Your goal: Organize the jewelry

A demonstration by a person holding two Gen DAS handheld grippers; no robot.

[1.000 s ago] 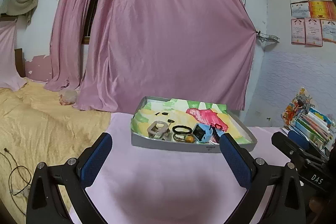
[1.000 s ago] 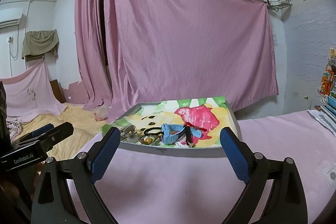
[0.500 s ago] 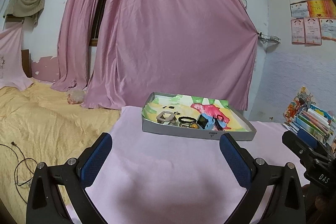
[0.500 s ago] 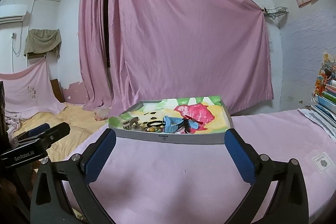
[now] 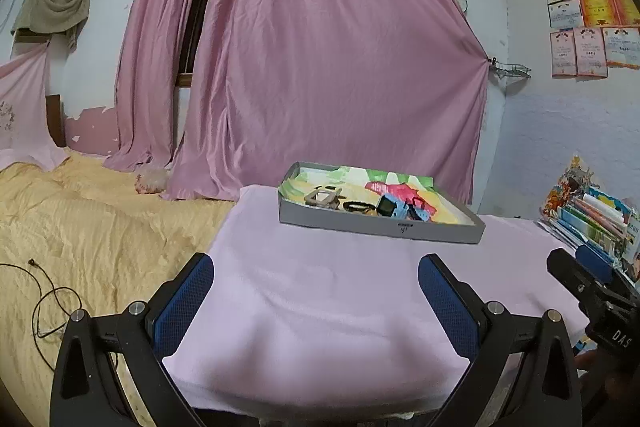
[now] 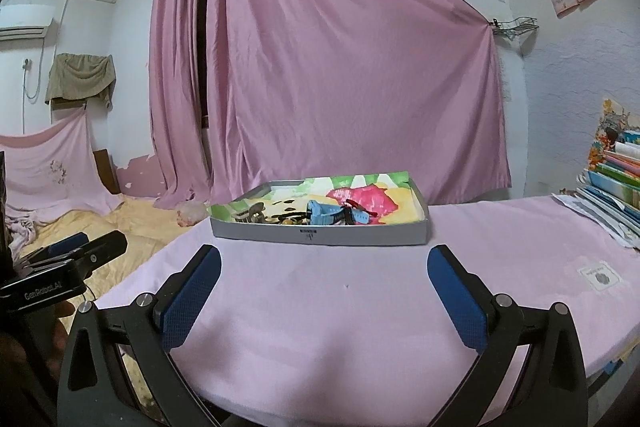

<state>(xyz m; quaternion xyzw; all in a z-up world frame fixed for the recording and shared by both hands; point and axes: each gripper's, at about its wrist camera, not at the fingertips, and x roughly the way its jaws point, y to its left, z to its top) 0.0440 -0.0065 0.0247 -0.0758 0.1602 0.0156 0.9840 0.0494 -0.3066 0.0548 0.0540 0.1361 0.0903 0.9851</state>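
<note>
Two grippers are nearest. The left gripper (image 5: 316,301) has its two blue pads spread wide with only pink cloth between them. The right gripper (image 6: 324,293) has just been opening and now stands fully apart, nothing between its pads either.

Both hang over one table under a pink tablecloth (image 6: 340,299), well short of the tray.

Farther on, near the table's far edge, lies one shallow grey tray (image 6: 320,235) with a bright printed liner. Its long axis runs across both views, a long side wall facing the grippers.

A single cluster lies toward the tray's near side: one blue watch (image 6: 326,213) with its strap running roughly along the tray's length, one silvery buckle-like piece (image 5: 322,197) at the left, and one dark ring-shaped band (image 5: 356,205) between them. The smaller pieces are too small to count.

One stack of books (image 5: 596,219) lies to the right, and pink curtains (image 5: 328,59) hang behind.
</note>
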